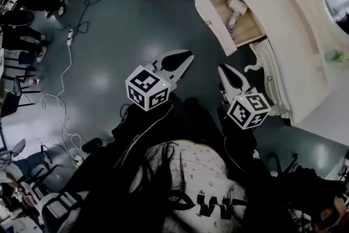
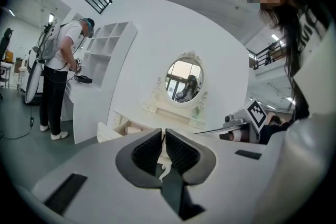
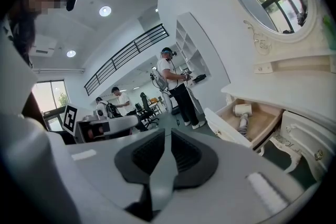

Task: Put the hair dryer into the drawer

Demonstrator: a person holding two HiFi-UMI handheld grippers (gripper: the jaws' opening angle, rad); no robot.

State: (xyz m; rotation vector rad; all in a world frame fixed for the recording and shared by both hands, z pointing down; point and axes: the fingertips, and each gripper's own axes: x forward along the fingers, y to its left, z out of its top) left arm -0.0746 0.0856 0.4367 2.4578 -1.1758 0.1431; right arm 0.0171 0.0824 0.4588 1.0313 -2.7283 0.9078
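While the hair dryer (image 1: 235,8) already lies inside the open drawer (image 1: 214,20) at upper right, the left tongs (image 2: 163,134) and right tongs (image 3: 169,135) are both closed and empty, low in the frame. Pushing the drawer closed may remain.

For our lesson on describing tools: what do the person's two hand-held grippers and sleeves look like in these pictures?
The left hand-held gripper and the right hand-held gripper look alike: white bodies, two tapering jaws lined with black ribbed pads. Each carries a white cube with black square markers. The person's sleeves are black.
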